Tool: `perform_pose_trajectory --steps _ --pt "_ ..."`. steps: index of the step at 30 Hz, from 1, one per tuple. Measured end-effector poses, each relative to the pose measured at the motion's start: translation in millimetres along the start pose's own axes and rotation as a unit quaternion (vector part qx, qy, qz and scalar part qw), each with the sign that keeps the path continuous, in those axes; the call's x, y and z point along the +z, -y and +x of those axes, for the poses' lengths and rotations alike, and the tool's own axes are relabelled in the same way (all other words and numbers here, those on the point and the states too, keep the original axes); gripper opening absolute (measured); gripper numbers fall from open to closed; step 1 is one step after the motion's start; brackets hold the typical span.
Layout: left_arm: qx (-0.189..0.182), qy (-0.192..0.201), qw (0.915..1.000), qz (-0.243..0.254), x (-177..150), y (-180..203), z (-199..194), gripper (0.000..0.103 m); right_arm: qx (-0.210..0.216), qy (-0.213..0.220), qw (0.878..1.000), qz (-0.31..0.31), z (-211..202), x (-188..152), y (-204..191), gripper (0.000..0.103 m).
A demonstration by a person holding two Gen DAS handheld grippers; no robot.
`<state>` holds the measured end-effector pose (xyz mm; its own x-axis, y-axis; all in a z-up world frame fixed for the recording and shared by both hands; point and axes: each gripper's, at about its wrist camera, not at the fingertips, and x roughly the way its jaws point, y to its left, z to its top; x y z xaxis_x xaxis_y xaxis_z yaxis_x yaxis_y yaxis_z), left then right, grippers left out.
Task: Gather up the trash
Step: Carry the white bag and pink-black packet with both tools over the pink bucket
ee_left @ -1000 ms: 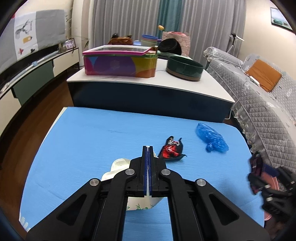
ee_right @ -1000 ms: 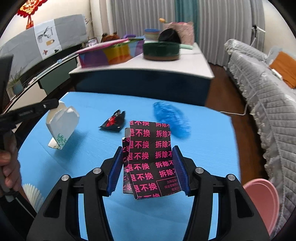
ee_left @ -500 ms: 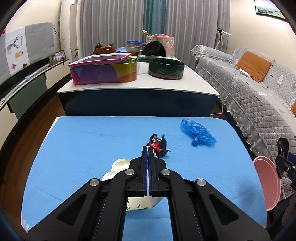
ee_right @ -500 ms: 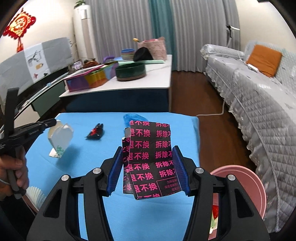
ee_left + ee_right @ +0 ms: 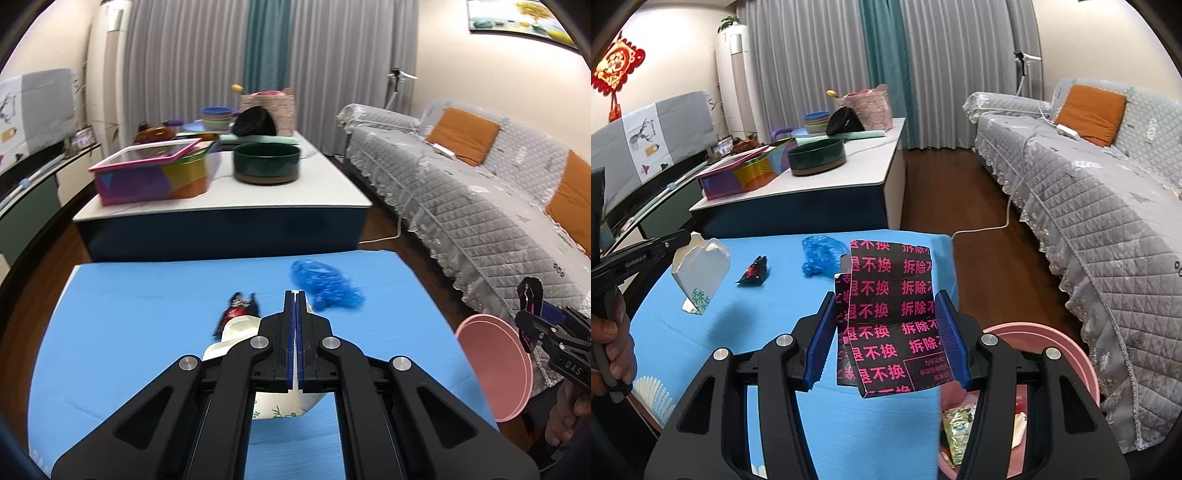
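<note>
The right tool (image 5: 890,339) is clamped on a light, flimsy black wrapper (image 5: 892,317); the left tool (image 5: 294,314) pinches a crushable paper carton (image 5: 701,273) by its rim.

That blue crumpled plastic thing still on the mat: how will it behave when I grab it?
The blue crumpled plastic looks thin and wrinkled, so it is probably floppy and will squash flat between the jaws. It likely weighs very little and may slide on the smooth blue mat if nudged. Rolling seems unlikely.
</note>
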<state>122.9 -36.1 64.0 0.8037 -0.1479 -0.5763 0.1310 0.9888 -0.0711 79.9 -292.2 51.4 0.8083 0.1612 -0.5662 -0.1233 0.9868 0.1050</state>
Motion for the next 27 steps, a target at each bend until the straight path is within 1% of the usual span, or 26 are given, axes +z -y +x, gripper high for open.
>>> perform_pose_trajectory --steps 16,27 --pt "-0.049 -0.003 0.9981 0.037 1 62 14 0.000 -0.050 0.000 0.998 0.041 -16 -10 60 0.054" --pt "-0.079 -0.003 0.9950 0.061 0 102 16 0.000 -0.079 -0.002 0.995 0.060 -27 -18 89 0.054"
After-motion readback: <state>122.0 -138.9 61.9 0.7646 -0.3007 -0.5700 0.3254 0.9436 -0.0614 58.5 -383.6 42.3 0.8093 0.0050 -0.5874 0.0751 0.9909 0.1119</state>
